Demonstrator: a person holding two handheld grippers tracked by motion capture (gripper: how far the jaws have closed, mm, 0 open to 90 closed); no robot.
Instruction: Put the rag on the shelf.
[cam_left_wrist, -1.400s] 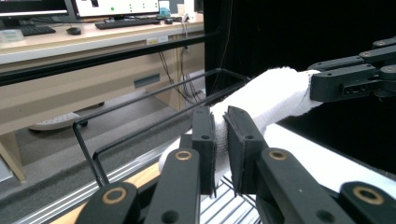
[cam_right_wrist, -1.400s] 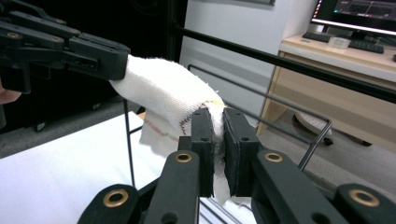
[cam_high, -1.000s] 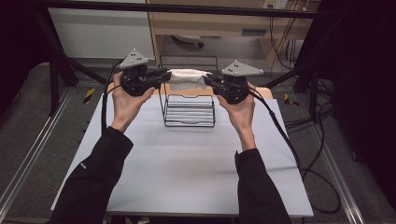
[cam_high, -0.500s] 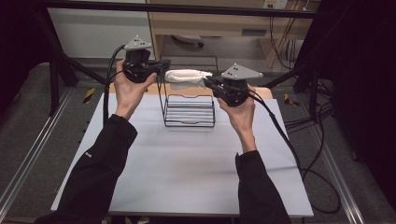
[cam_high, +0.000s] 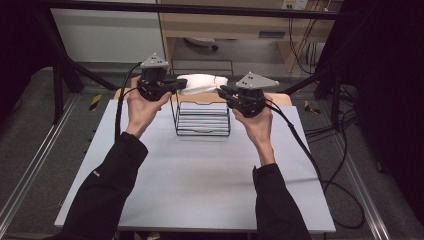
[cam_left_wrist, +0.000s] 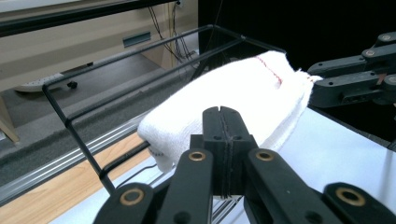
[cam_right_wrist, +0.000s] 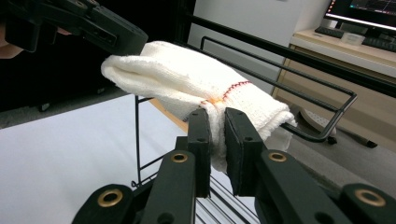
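Grey floor (cam_high: 30, 150), wood desk (cam_high: 225, 25) behind.

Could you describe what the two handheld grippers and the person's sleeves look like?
Both the left gripper and the right gripper are black, with flat rectangular jaws on linked bars joined by brass-coloured pivot rings. Each carries a grey three-cornered plate on top and trails a black cable. The person wears dark long sleeves; the left one bears a small white marking.

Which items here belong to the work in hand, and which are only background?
In use:
- white towel, over the rack's top
- black wire rack
- left gripper, shut at the towel's end
- right gripper, shut on the towel

Background:
- white table
- wooden desk behind
- cables on the floor
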